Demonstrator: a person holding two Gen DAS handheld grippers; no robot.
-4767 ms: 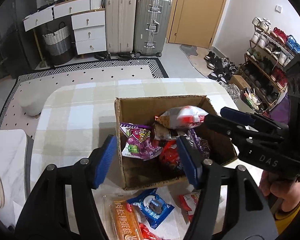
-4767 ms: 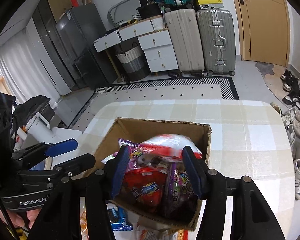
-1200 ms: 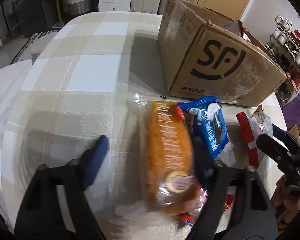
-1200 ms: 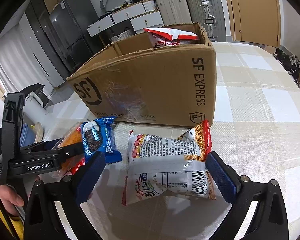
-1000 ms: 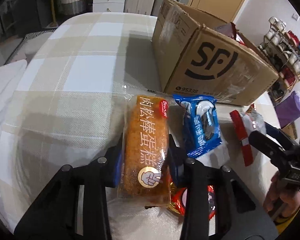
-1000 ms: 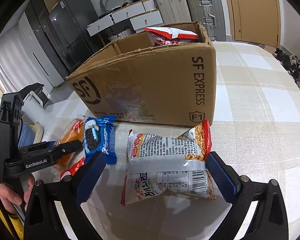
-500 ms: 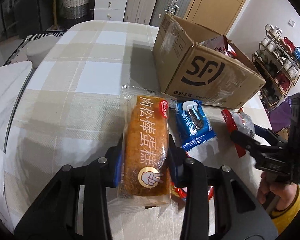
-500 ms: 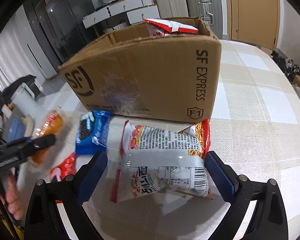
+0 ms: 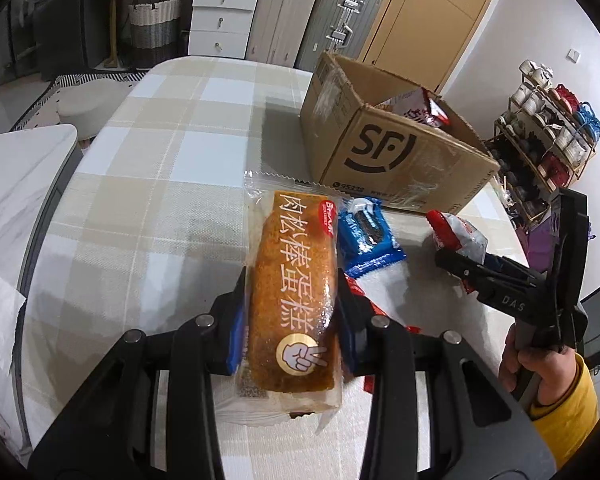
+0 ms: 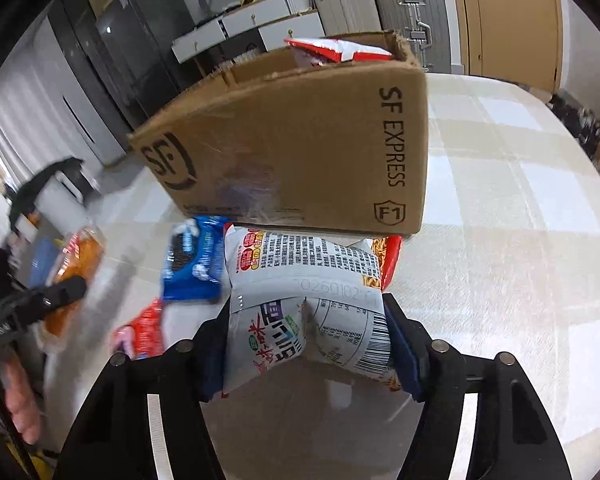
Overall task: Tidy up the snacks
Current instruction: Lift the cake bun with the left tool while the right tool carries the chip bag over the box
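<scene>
Left gripper (image 9: 290, 312): earlier open above the cardboard box (image 9: 384, 156), now clamped on the orange cake pack (image 9: 292, 304), raised off the table.
Right gripper (image 10: 306, 344): earlier spread wide, now clamped on the noodle packet (image 10: 304, 300), lifted.

The left tool (image 9: 292, 320) fills the lower middle of the left wrist frame, its blue-padded fingers (image 9: 236, 332) pressed against both long sides of an orange cake packet (image 9: 294, 300). The right tool (image 10: 306, 344) sits at the lower middle of the right wrist frame, fingers clamped on a white noodle bag (image 10: 304, 300). At the right edge of the left wrist frame, a bare hand (image 9: 534, 364) in a yellow sleeve grips the right tool's handle.
</scene>
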